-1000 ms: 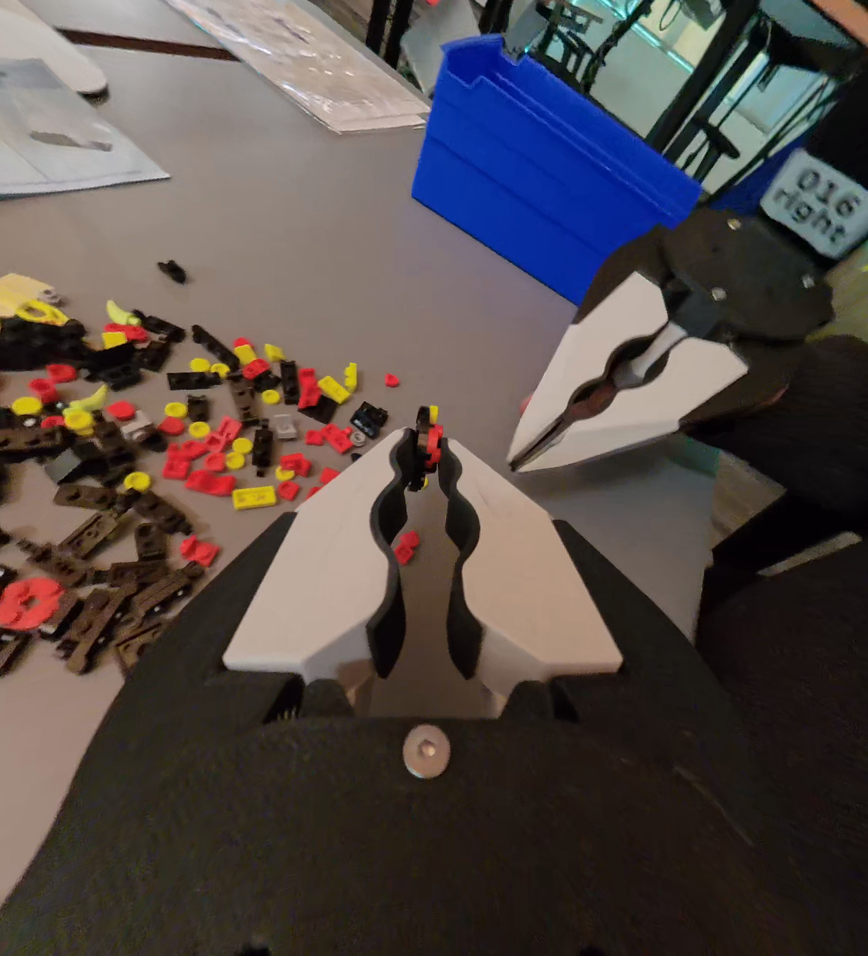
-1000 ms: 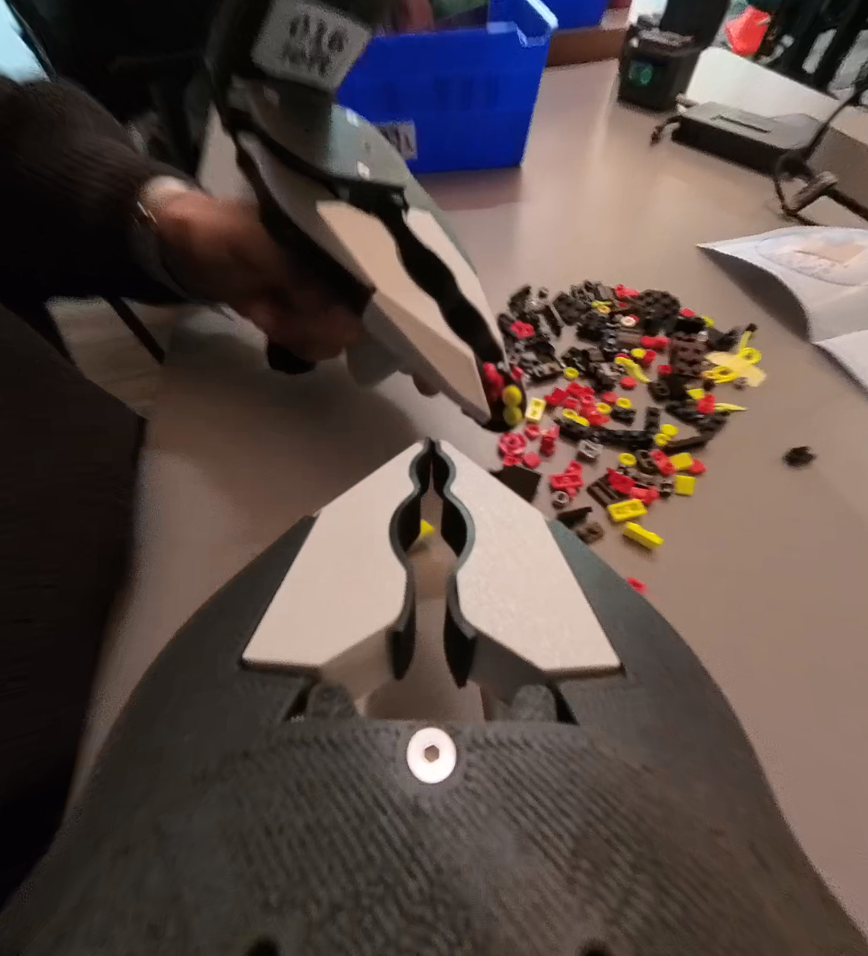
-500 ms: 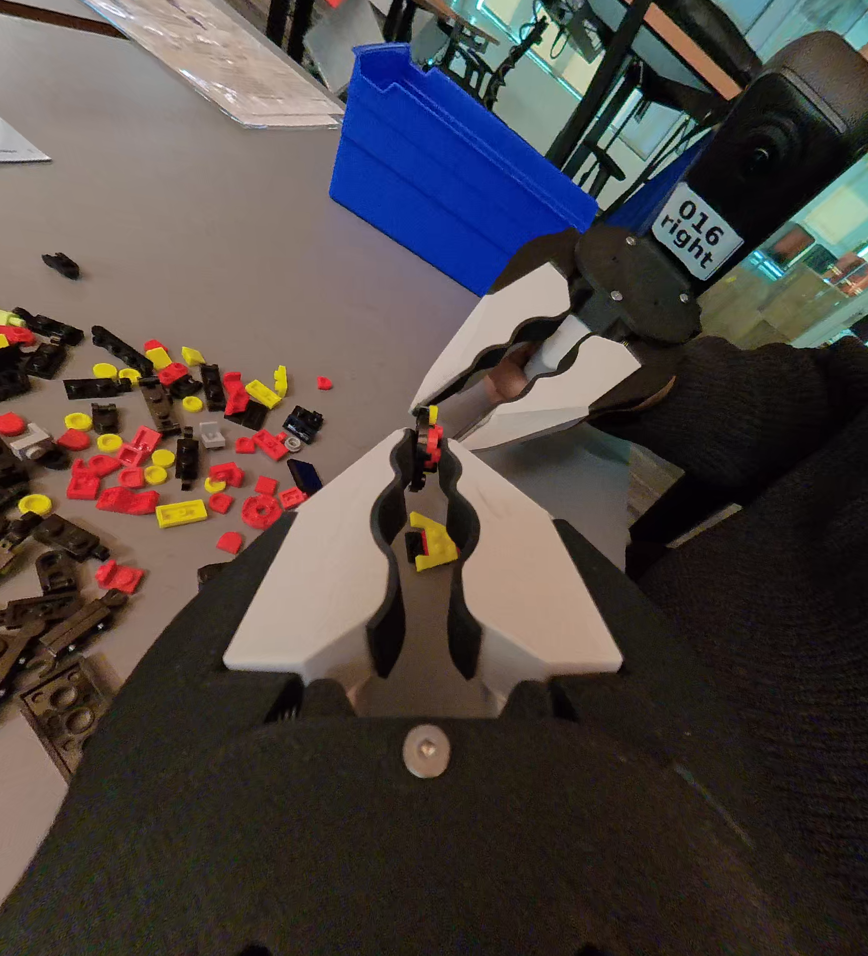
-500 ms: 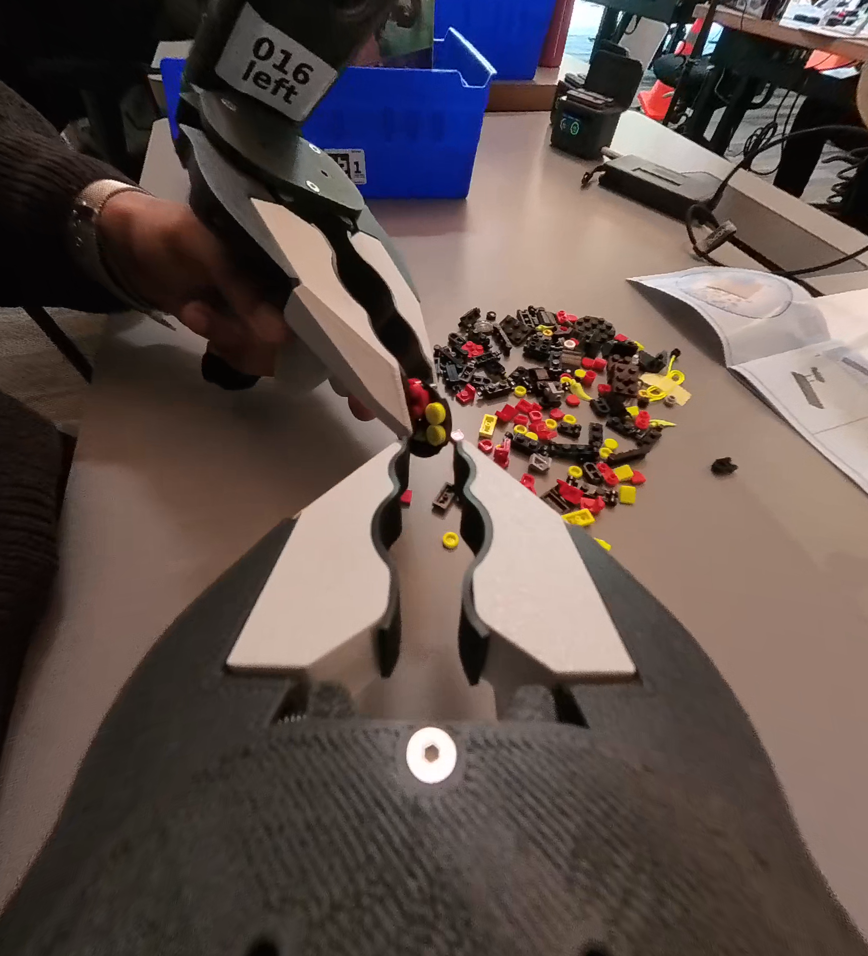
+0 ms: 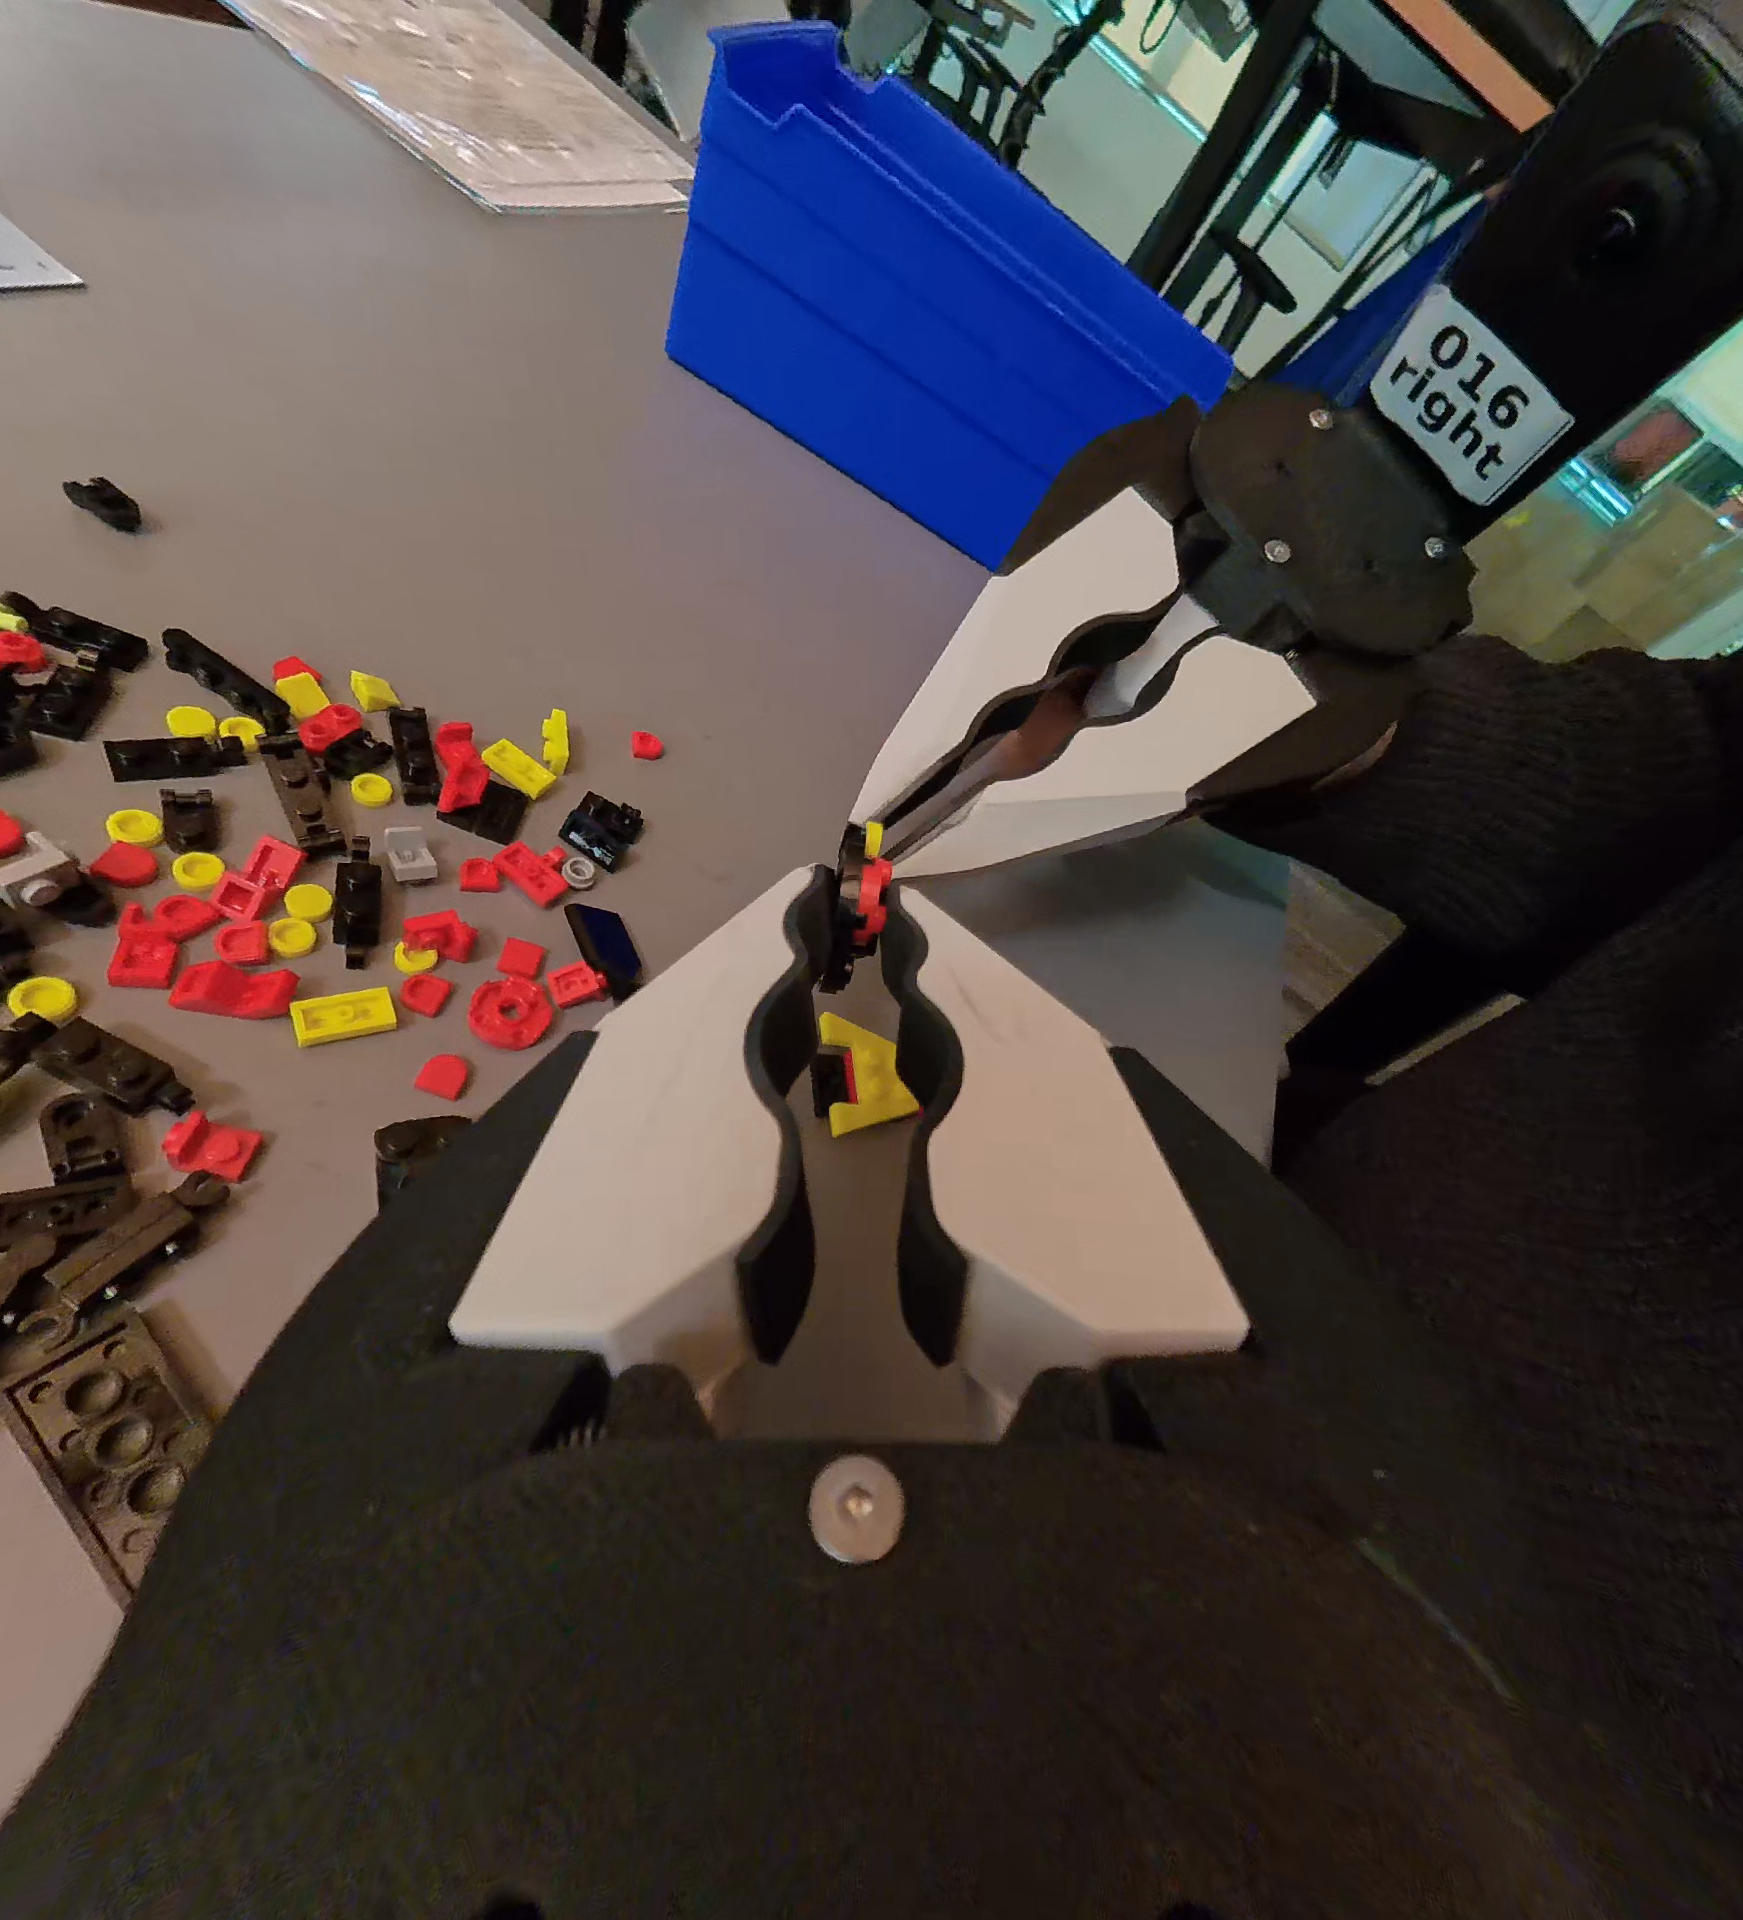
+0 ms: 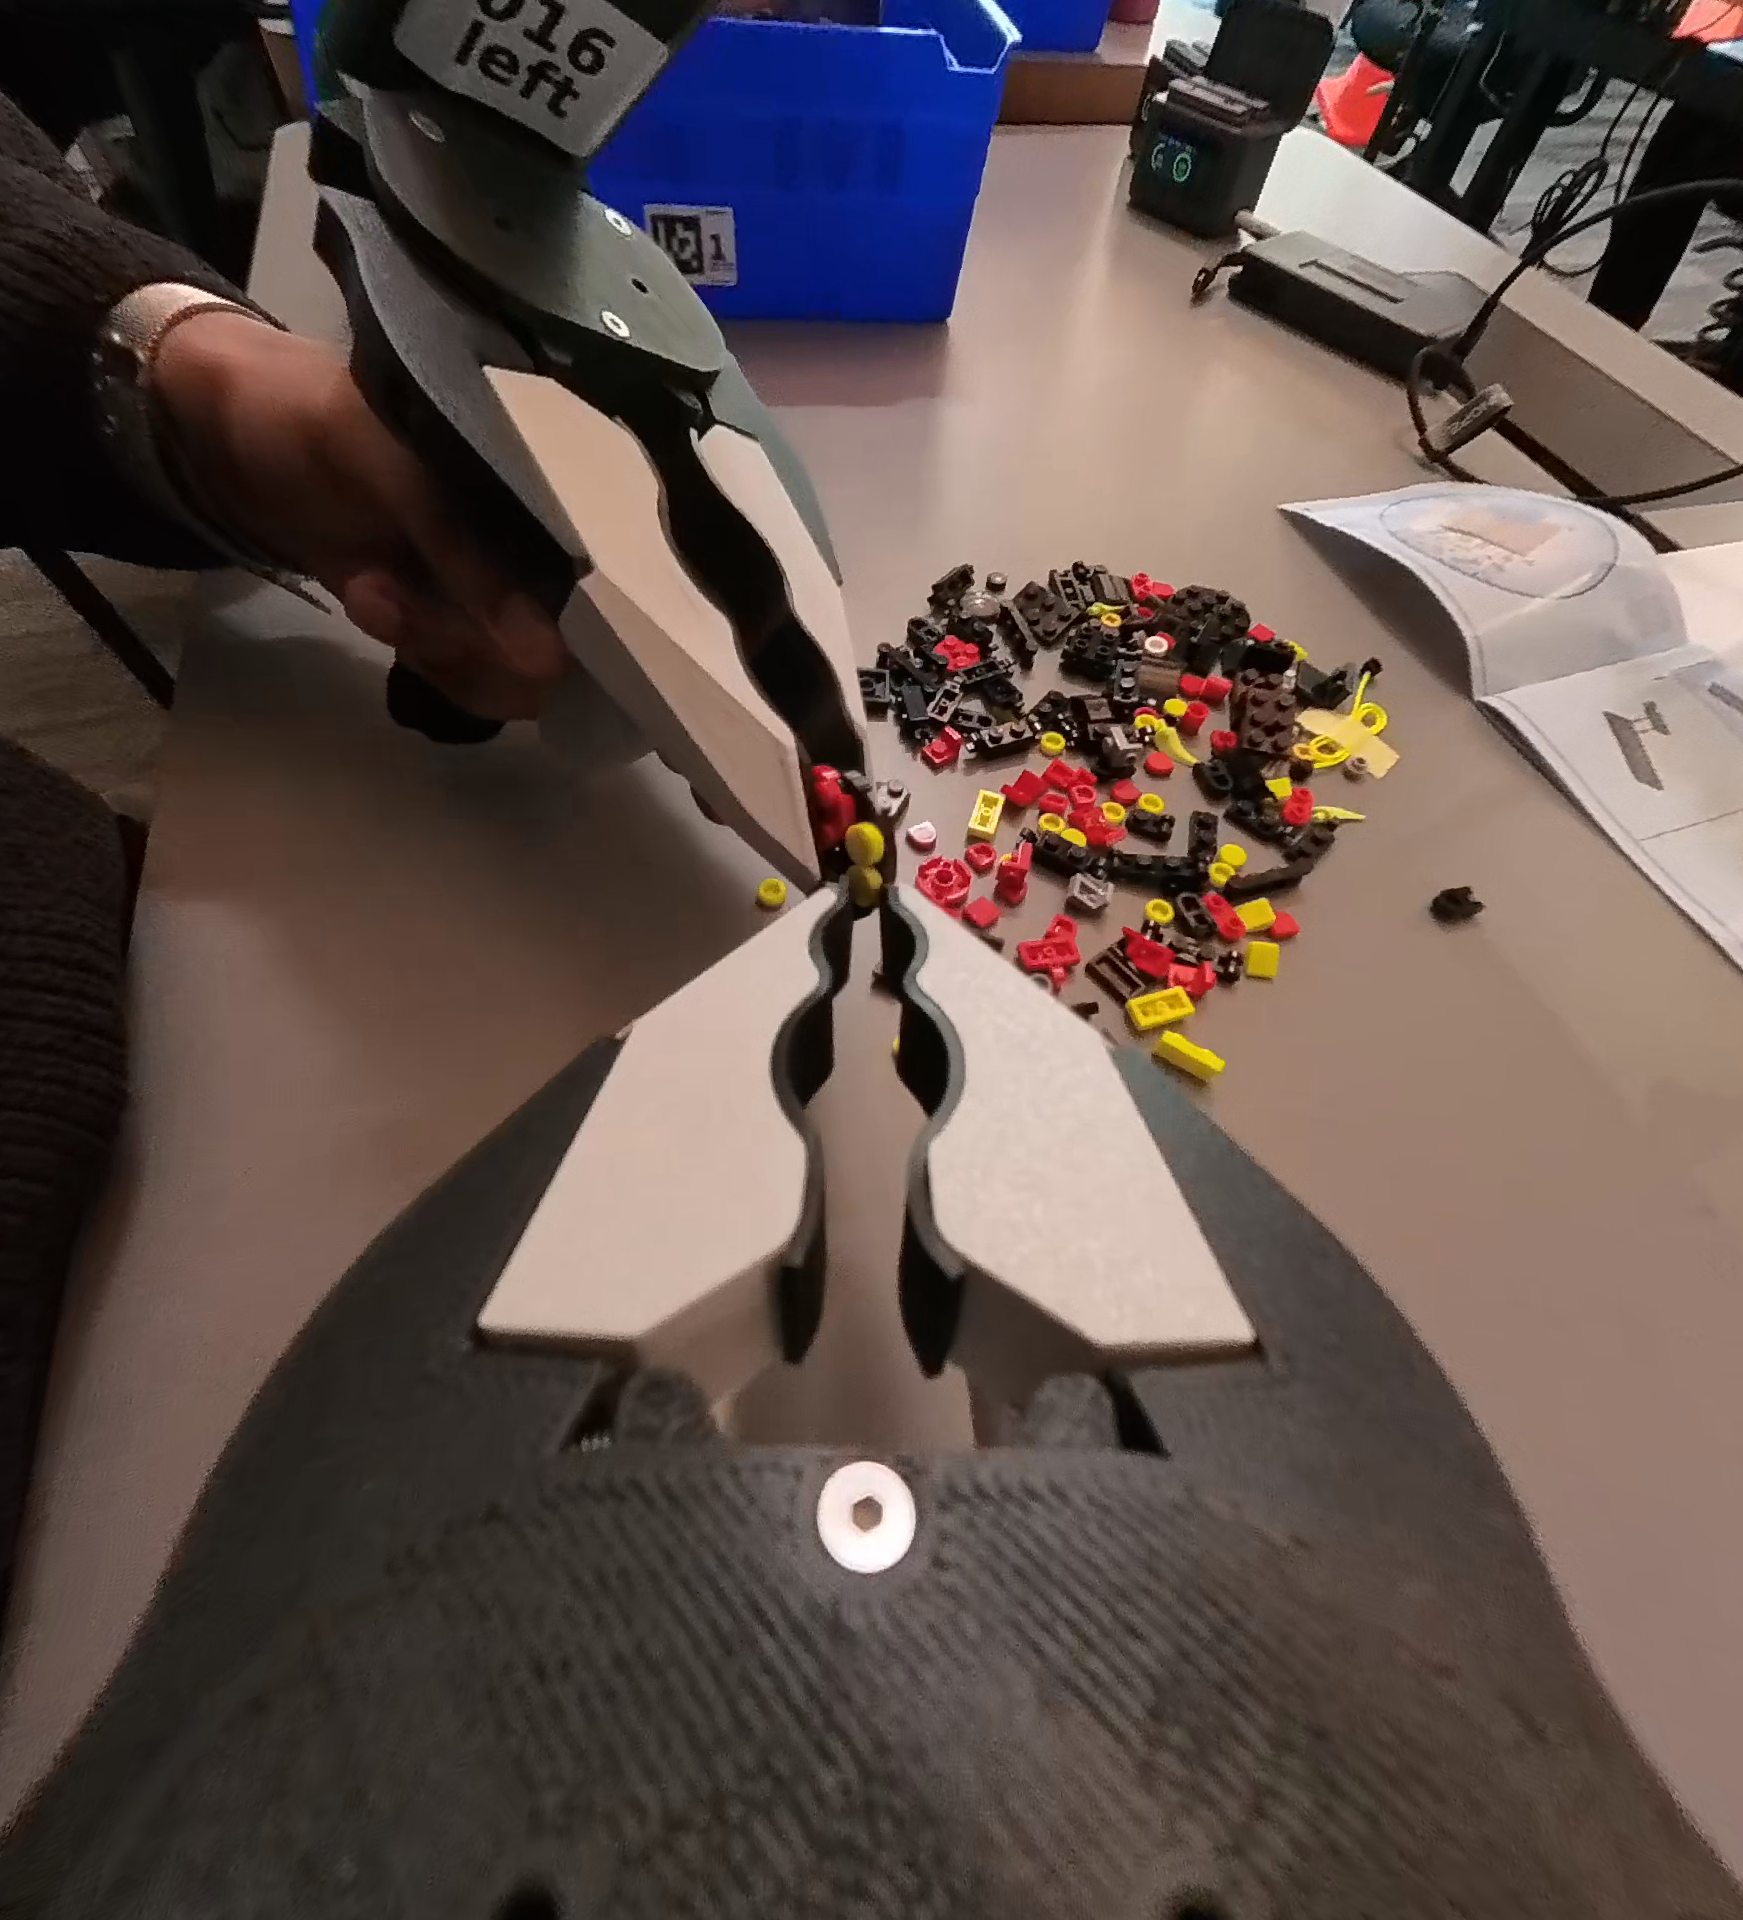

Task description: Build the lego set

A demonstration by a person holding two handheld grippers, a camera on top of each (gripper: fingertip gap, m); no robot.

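Note:
A small red, black and yellow lego assembly [image 5: 865, 906] is pinched in the tips of my left gripper [image 5: 851, 896], which is shut on it and holds it above the grey table. My right gripper [image 5: 872, 844] comes in from the upper right and its tips meet the assembly's yellow end. In the right wrist view my right gripper [image 6: 862, 912] is closed to a narrow gap around the yellow end of the assembly [image 6: 859, 847], which the left gripper [image 6: 827, 868] holds from the upper left. A yellow wedge piece [image 5: 862, 1086] lies on the table below.
Loose red, yellow and black pieces [image 5: 327, 894] [image 6: 1106, 790] are spread on the table. A blue bin [image 5: 898, 312] [image 6: 825, 156] stands behind. An instruction booklet [image 6: 1625, 707] lies at the right, with a stray black piece [image 6: 1457, 902] near it. Black devices with cables [image 6: 1366, 281] sit far right.
My right gripper was open half a second ago. It has moved up to the assembly in the left gripper and closed on its yellow end. The left gripper has kept its hold.

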